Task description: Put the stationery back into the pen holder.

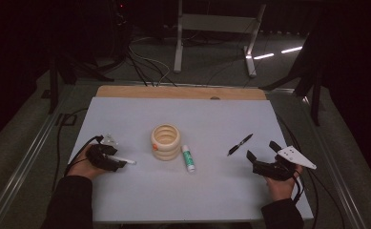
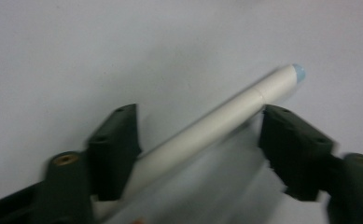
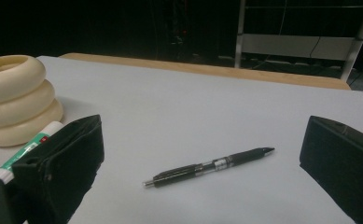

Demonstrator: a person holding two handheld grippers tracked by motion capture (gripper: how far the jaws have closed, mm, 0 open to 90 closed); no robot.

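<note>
A white pen with a pale blue end lies on the white table sheet at the left. My left gripper is down over it. In the left gripper view the pen runs slantwise between the two jaws of my left gripper, which stand apart on either side of it. My right gripper rests open at the right, nothing between its jaws. A black pen lies just ahead of it, and in the right gripper view the same pen lies beyond the gripper.
A cream holder of stacked rings stands mid-table, with a white and green glue stick lying beside it on the right. Both appear at the left of the right gripper view, the holder and the glue stick. A wooden strip edges the far side.
</note>
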